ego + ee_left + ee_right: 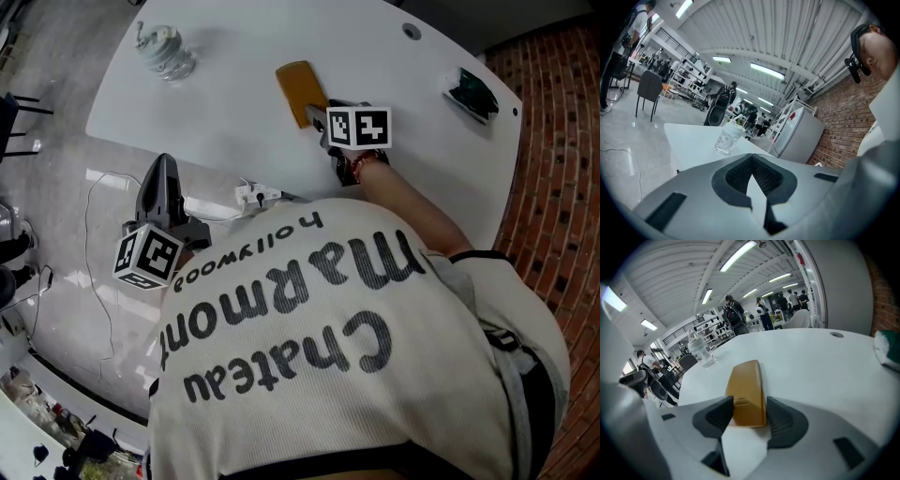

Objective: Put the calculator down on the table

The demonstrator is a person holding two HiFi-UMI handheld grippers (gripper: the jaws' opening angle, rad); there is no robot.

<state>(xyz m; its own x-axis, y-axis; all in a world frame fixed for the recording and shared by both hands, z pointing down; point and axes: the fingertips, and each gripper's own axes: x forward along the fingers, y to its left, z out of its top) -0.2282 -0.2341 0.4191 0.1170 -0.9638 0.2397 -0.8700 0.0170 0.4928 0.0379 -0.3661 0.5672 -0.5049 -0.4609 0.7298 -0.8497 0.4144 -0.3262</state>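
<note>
The calculator is a flat orange-yellow slab that lies near the middle of the white table. My right gripper is at its near end, and its dark pads press the two long sides of the calculator. In the right gripper view that gripper is shut on it. My left gripper hangs off the table's left edge over the floor. Its jaws are shut and hold nothing.
A clear glass jar stands at the table's far left corner. A dark green object lies at the far right edge, near a round cable hole. A white plug and cable lie on the floor. Brick paving lies to the right.
</note>
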